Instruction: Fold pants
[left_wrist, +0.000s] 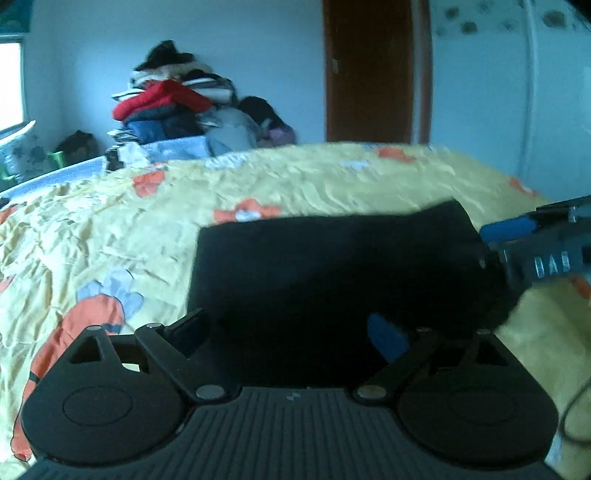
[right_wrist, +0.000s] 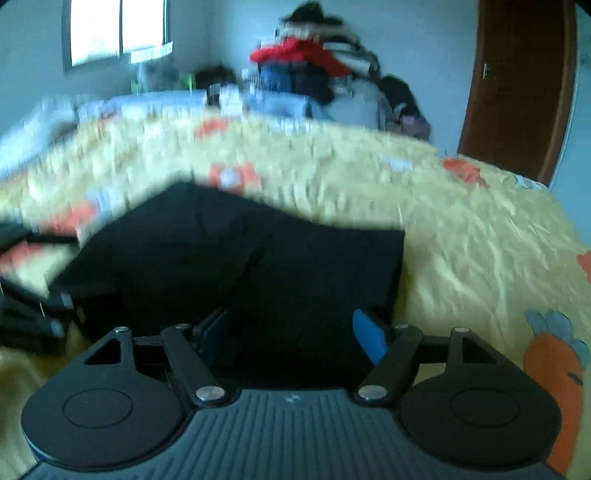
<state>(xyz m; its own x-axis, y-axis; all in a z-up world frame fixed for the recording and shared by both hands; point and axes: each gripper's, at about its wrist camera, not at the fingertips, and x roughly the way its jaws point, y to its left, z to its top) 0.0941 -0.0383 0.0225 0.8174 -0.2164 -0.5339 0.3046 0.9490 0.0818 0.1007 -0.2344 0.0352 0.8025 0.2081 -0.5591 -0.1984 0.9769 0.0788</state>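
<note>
The pants lie as a dark, folded, roughly rectangular bundle on the yellow patterned bedspread, near the front edge of the bed; a clothes pile stands far off at the left.

The left gripper stands wide over the near edge of the bundle, pads not pressing on the cloth; the right gripper likewise stands apart over the near right portion of the pants, holding nothing.

Handling, as a judgement: the fabric is soft, light and limp; it will sag and slide on itself; layers may separate if only the top ply is pinched. Take hold at a folded edge or corner, through all layers; use both grippers, one at each near corner; the dark cloth hides seams, so ply count cannot be told.
</note>
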